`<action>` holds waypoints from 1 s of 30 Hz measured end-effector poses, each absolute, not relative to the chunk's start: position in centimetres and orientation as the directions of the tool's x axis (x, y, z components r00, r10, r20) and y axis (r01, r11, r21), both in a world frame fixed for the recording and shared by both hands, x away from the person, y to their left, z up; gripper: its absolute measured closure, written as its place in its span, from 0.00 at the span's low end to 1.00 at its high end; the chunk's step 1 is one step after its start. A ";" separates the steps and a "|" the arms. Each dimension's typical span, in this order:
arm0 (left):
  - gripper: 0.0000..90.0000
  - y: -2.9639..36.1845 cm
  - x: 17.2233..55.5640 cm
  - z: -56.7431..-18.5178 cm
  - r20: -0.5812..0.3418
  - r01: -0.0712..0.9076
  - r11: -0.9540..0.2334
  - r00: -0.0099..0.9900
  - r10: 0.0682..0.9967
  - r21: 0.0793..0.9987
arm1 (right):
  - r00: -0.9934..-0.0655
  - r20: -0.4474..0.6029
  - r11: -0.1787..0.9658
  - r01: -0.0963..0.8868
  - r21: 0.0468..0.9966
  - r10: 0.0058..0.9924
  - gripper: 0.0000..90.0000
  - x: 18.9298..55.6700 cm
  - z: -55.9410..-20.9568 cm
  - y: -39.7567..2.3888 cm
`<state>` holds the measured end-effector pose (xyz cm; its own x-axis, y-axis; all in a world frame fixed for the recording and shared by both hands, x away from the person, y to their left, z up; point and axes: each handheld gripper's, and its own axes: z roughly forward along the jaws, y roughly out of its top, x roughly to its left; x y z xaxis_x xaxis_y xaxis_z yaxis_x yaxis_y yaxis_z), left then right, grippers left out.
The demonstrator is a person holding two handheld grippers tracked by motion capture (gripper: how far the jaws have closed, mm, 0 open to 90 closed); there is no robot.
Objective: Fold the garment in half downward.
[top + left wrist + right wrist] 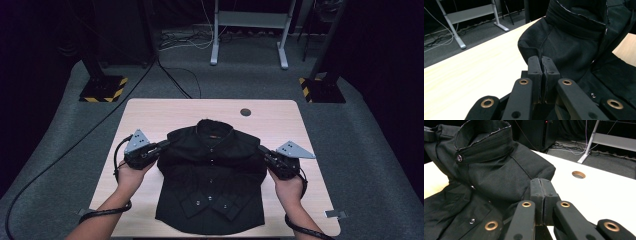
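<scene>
High view. A rectangular table of pale wood-grain laminate with rounded corners stands on grey carpet. A round cable port is set near the table's far edge. A black button-front shirt with a stand collar lies front-up at the table's centre, sleeves folded across its lower front, collar toward the far edge. Beyond the table stand a grey metal frame and two dark posts on bases marked with yellow-and-black hazard stripes. Black cables run over the carpet. The left gripper meets the shirt's shoulder at the left of this view; the right gripper meets the opposite shoulder. Each is held in one hand and carries a grey three-cornered plate.

Left gripper view. The two black jaws are pressed together with no gap. Their tips sit against the fold of the shirt's shoulder. Whether fabric is pinched between them cannot be told. Bare tabletop extends to one side.

Right gripper view. The jaws are likewise fully closed, tips at the shoulder edge. A pinch on the cloth cannot be confirmed. The cable port lies well apart on open tabletop.
</scene>
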<state>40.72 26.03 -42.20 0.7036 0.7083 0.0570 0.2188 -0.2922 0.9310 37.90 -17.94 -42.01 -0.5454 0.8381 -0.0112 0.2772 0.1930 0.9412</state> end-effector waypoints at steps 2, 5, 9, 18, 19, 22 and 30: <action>0.96 26.1 40.6 -42.3 0.056 0.219 -0.293 0.706 0.706 0.931 | -0.547 -0.012 0.193 0.275 0.942 0.837 1.00 37.7 -42.1 -17.9; 0.96 26.2 40.3 -42.4 0.055 0.218 -0.293 0.709 0.703 0.931 | -0.549 -0.010 0.194 0.277 0.941 0.836 1.00 37.4 -42.2 -17.9; 0.96 26.3 40.0 -42.5 0.053 0.219 -0.292 0.712 0.700 0.931 | -0.553 -0.008 0.193 0.278 0.941 0.833 1.00 36.9 -42.3 -17.9; 0.96 26.6 39.3 -43.0 0.046 0.223 -0.291 0.716 0.697 0.930 | -0.563 -0.008 0.198 0.277 0.940 0.826 1.00 36.2 -42.6 -17.9; 0.96 26.6 39.2 -43.1 0.047 0.224 -0.293 0.717 0.696 0.930 | -0.565 -0.008 0.199 0.277 0.940 0.825 1.00 36.1 -42.6 -17.9; 0.96 26.7 38.8 -43.3 0.045 0.224 -0.292 0.719 0.694 0.930 | -0.568 -0.009 0.202 0.279 0.939 0.823 1.00 35.7 -42.8 -17.9; 0.96 26.8 38.4 -43.7 0.044 0.226 -0.295 0.720 0.693 0.928 | -0.568 -0.012 0.206 0.279 0.938 0.823 1.00 35.2 -43.2 -17.9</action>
